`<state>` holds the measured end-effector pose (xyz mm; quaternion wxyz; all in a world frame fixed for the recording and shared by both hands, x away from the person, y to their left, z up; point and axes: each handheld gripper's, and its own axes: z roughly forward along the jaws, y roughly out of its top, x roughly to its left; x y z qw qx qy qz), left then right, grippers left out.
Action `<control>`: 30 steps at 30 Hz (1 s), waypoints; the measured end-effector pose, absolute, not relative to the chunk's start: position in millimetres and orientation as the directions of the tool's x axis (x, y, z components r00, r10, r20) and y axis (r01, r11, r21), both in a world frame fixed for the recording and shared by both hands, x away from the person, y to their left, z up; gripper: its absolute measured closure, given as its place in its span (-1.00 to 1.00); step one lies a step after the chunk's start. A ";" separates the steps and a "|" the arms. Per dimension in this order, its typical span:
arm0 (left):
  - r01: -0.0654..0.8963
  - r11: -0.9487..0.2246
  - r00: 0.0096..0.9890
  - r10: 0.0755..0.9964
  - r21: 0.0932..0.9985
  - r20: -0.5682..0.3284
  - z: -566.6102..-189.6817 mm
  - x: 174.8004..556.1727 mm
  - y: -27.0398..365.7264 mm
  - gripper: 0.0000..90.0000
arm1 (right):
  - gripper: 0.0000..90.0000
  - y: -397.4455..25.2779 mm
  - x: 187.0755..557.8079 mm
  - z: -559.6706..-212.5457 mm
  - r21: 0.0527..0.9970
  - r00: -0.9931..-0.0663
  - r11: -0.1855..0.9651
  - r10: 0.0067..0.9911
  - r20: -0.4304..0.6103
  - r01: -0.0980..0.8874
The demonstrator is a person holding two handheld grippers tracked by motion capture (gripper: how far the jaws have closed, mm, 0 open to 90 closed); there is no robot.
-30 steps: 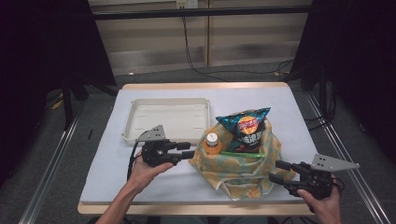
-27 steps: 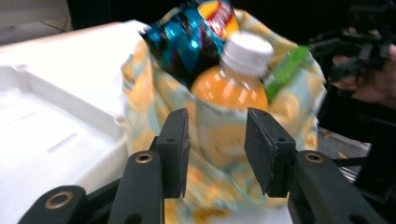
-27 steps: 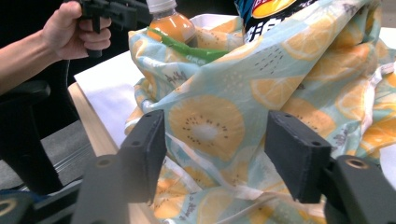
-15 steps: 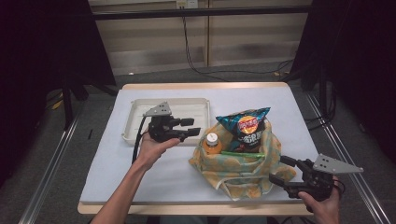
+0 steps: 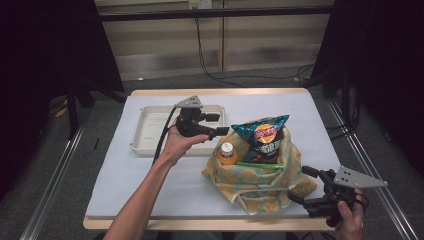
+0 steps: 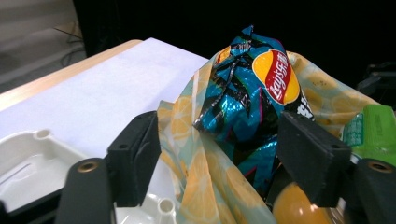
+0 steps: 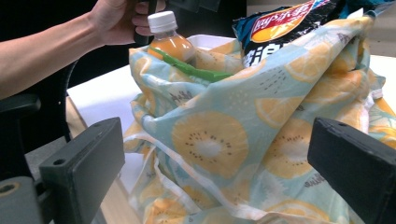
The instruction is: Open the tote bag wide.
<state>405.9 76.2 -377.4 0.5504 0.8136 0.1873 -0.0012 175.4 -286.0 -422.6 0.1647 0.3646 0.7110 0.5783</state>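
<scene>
One white-covered table (wood-edged) on grey floor, dark curtains around.

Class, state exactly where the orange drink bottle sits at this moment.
In the high view, the orange drink bottle stands upright in the left side of the lemon-print bag, beside the chip bag and just right of the white tray.

A white tray lies on the pale cloth-covered table, toward its far left, its compartments bare; in the left gripper view its moulded rim shows at lower left. Black cables trail over the floor beyond the table; metal rails run along both sides.
</scene>
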 end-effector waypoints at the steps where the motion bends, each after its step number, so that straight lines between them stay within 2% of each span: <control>1: 0.304 -0.335 0.932 0.297 0.892 -0.207 -377.7 408.7 73.1 -0.39 | -0.93 -285.6 175.5 -422.9 0.943 -0.676 0.068 0.714 0.182 0.327; 4: 0.303 -0.336 0.936 0.283 0.892 -0.211 -378.0 417.2 62.6 -0.41 | -0.93 -285.5 176.4 -423.6 0.942 -0.677 0.070 0.714 0.182 0.327; 8: 0.309 -0.353 0.938 0.264 0.883 -0.223 -381.6 425.8 49.9 -0.33 | -0.93 -286.8 177.3 -425.6 0.940 -0.676 0.069 0.713 0.188 0.334; 15: 0.288 -0.404 0.952 0.219 0.868 -0.213 -391.2 422.3 26.8 -0.19 | -0.96 -288.2 178.5 -427.4 0.938 -0.685 0.075 0.703 0.192 0.339; 20: 0.291 -0.425 0.953 0.210 0.857 -0.219 -398.9 424.5 21.1 -0.20 | -0.99 -290.2 178.4 -429.5 0.938 -0.707 0.085 0.681 0.191 0.335; 30: 0.205 -0.423 0.977 0.146 0.883 -0.157 -389.0 409.6 12.0 0.26 | -0.99 -293.1 180.4 -431.9 0.931 -0.688 0.084 0.698 0.199 0.355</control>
